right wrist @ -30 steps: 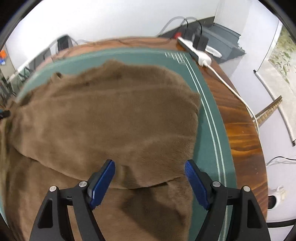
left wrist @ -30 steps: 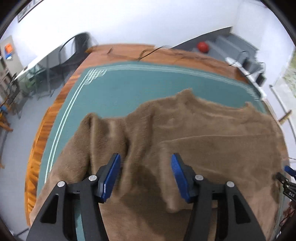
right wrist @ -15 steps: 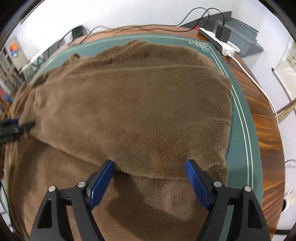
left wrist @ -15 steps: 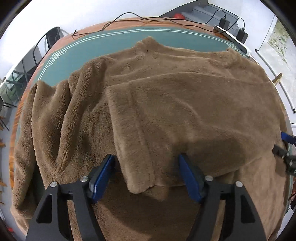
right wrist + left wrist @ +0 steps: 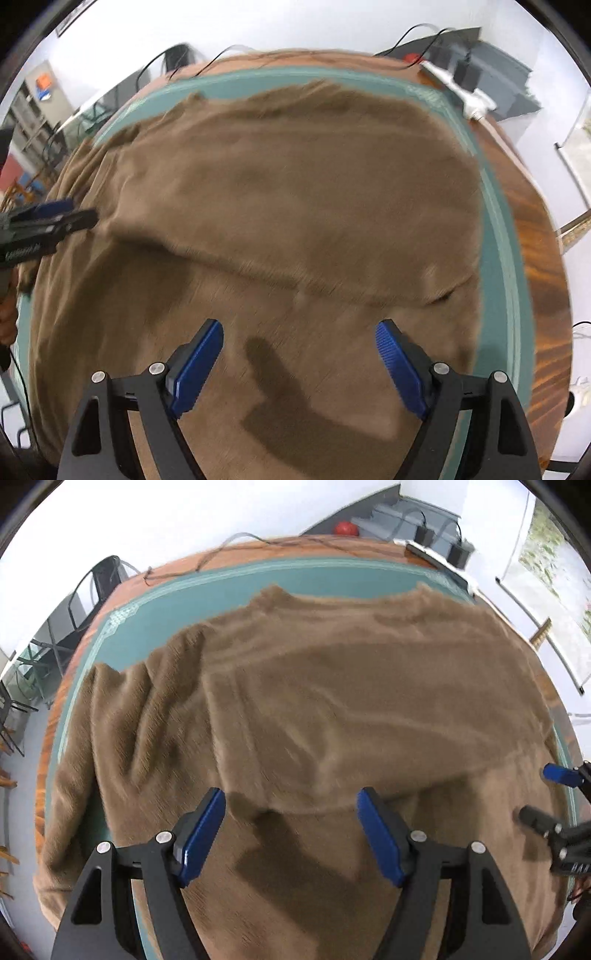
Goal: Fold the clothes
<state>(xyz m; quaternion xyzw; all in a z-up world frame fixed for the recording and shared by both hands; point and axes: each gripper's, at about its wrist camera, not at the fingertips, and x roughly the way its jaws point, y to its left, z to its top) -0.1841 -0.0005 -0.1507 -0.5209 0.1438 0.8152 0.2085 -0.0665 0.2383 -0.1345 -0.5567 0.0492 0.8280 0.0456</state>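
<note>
- The brown fleece garment [image 5: 332,709] lies spread over the green mat [image 5: 229,579] that covers the round wooden surface [image 5: 543,236], taking up most of the mat.
- One layer of the garment is folded over the part nearer the camera; the folded layer's edge [image 5: 258,273] runs across the garment from left to right, with a single layer on the near side of it.
- Left of that folded layer, part of the garment [image 5: 122,716] is bunched in ridges and hangs toward the mat's edge.
- The left hand-held gripper [image 5: 291,834] has its jaws wide apart and holds nothing; it hovers just on the near side of the folded edge.
- The right hand-held gripper [image 5: 299,365] is likewise wide and empty, over the single layer.
- Change: half a second ago both pairs of blue pads sat right at the folded edge, straddling it. Now both grippers have drawn back toward the near side, and the edge lies clear ahead of the right one's pads.
- Both views are smeared with motion blur, so the grippers look to be mid-retreat.
- Meaning, as a judgement: one fold has been laid down and let go. The garment is still broad and its left side is untidy, so more folding seems to remain.
- A white power strip [image 5: 461,92] sits beyond the mat, well apart from the garment.
</note>
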